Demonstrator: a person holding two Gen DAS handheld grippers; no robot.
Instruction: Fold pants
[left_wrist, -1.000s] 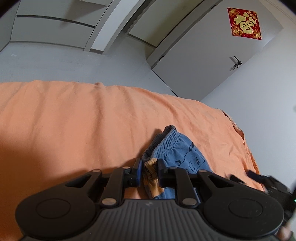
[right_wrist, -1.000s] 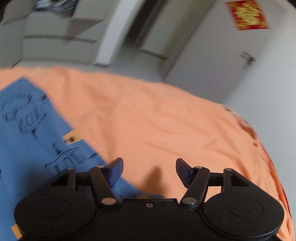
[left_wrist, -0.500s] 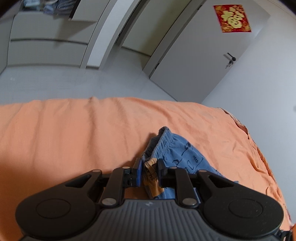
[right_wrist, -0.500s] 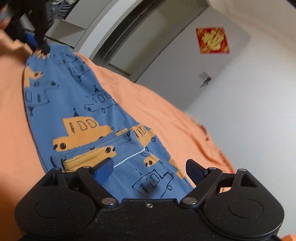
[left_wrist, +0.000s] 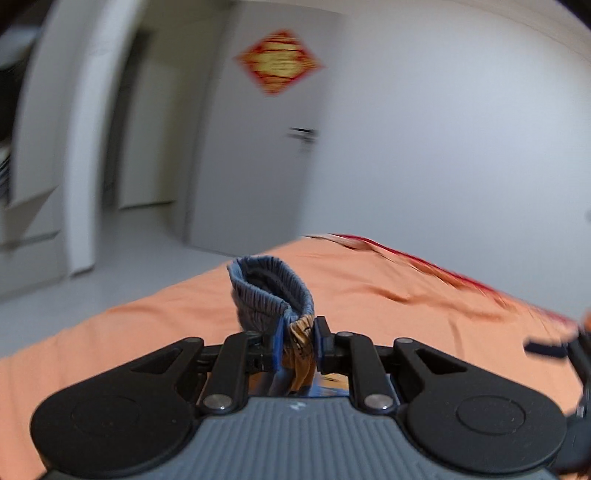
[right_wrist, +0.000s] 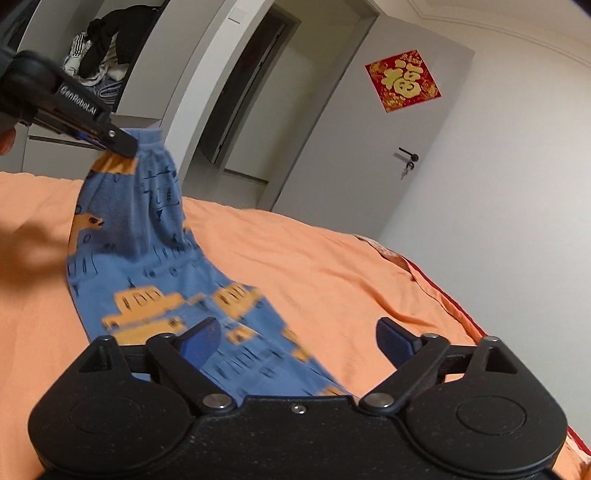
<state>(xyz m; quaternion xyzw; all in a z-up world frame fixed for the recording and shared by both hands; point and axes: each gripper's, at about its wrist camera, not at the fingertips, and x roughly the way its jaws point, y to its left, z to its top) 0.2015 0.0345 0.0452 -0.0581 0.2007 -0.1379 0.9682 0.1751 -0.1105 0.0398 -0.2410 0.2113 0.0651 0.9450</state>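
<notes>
Blue pants (right_wrist: 147, 266) printed with orange cars hang by their waistband and trail down onto the orange bed (right_wrist: 332, 266). My left gripper (left_wrist: 298, 343) is shut on the gathered elastic waistband (left_wrist: 271, 291). In the right wrist view that left gripper (right_wrist: 122, 146) shows at the upper left, holding the waistband up off the bed. My right gripper (right_wrist: 299, 341) sits low over the lower part of the pants. Its jaws are opening wide. Its pads do not press on the cloth beneath them.
A grey door (right_wrist: 369, 155) with a red and gold paper square (right_wrist: 402, 81) stands beyond the bed. An open wardrobe with clothes (right_wrist: 99, 55) is at the upper left. The bed's right edge (right_wrist: 443, 295) runs beside a white wall.
My left gripper has risen and rolled, lifting the waistband off the bed. My right gripper has swung towards the pants, and its jaws have spread wider.
</notes>
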